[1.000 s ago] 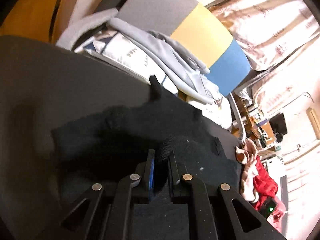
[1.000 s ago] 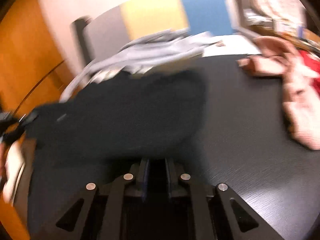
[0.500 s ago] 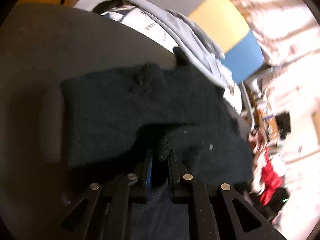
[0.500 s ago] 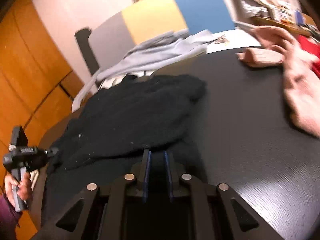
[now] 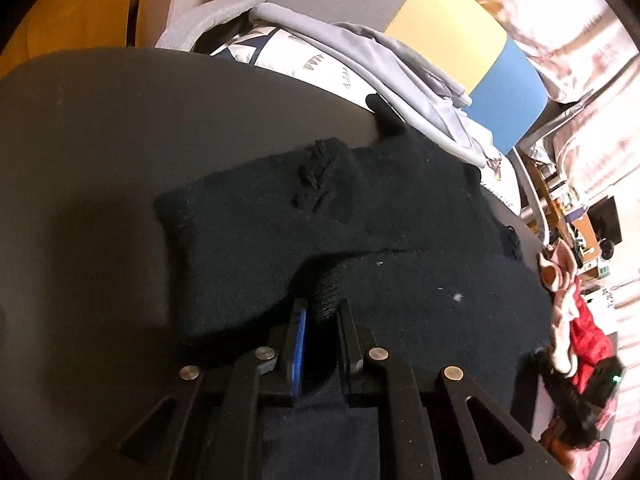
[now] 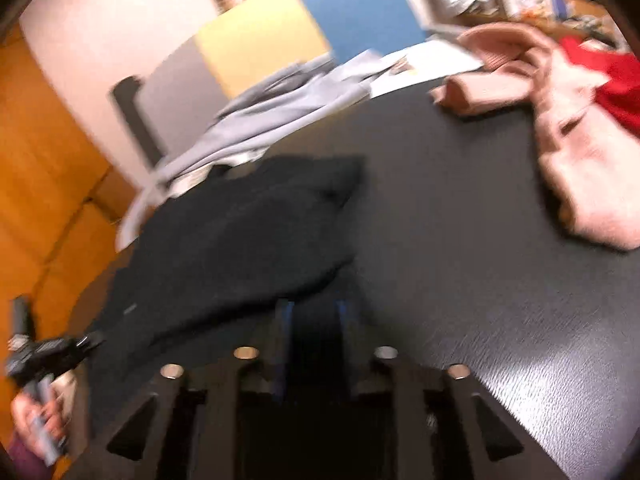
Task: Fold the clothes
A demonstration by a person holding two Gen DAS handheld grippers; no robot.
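A black knit sweater lies spread on the dark round table. My left gripper is shut on a bunched fold of its near edge. In the right wrist view the sweater lies ahead and to the left, blurred. My right gripper sits at its near edge with the jaws slightly apart; nothing shows between them. The left gripper and the hand holding it show at the far left of that view.
A pink garment and a red one lie at the table's right side. A grey garment and a patterned white one lie on the grey, yellow and blue chair behind the table.
My left gripper has stayed shut on the sweater fold and drawn back a little. My right gripper's jaws have parted, and it has shifted right along the sweater's near edge.
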